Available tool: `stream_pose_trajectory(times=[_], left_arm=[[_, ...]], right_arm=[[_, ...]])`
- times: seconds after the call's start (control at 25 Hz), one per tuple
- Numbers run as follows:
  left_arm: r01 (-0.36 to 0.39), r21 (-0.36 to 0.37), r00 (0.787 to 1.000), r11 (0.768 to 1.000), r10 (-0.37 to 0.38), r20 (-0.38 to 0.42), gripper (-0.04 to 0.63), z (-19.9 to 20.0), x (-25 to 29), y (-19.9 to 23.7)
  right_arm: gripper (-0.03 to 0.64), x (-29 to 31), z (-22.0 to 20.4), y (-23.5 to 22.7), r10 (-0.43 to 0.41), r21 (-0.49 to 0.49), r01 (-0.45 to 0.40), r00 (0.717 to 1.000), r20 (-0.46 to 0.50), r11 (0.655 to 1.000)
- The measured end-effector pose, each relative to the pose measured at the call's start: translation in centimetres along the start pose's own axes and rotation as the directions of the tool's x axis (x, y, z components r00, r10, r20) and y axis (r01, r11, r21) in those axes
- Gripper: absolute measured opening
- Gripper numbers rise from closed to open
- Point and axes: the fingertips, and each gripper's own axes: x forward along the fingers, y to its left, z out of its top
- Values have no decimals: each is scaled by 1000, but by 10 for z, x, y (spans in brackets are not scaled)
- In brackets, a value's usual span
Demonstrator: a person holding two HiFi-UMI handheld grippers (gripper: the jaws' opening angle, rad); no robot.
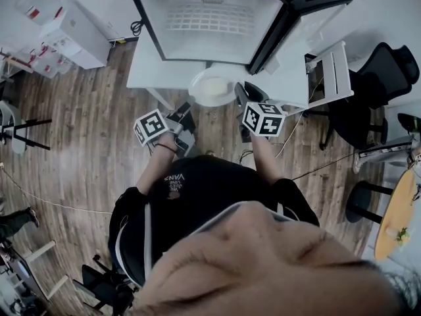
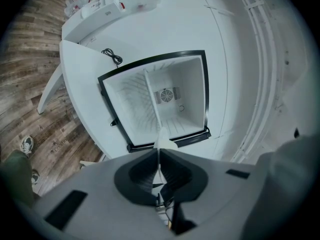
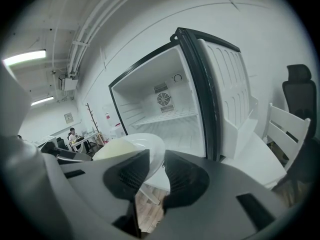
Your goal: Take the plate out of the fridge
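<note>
The white plate [image 1: 212, 87] hangs in the air just outside the open fridge [image 1: 209, 18], over the front edge of the bench [image 1: 143, 64]. The left hand-held gripper [image 2: 158, 153] is pinched on its left rim and the right hand-held gripper [image 3: 151, 170] is clamped on its right rim. Both forearms reach forward, with the grippers tipped slightly downward.

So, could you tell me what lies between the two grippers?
The white plate, held at its rim by the left gripper and the right gripper; the head view shows it.
</note>
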Motion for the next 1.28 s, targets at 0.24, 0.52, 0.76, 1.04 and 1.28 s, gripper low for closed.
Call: stream_pose_trajectory(times=[0.24,0.52,0.76,1.04,1.28], left_arm=[[7,-1,1000,1000,-7,-16,28,-4,-2,1],[17,7,999,1000,-17,-48,28,4,-1,-2],[23,15,998,1000,-22,-57,28,19,-12,-2],[32,11,997,999,-31,-65,28,29,-29,-1],[38,10,996,999,-37,-76,28,31,-40,2]], right_arm=[[103,-7,-5,0,-15,11,15,1000,2,1000],[103,-6,-1,4,-42,30,41,999,21,999],[103,-1,1,20,-50,36,49,998,28,998],[103,0,0,40,-59,31,58,998,23,998],[101,-2,-3,51,-69,24,68,997,26,997]])
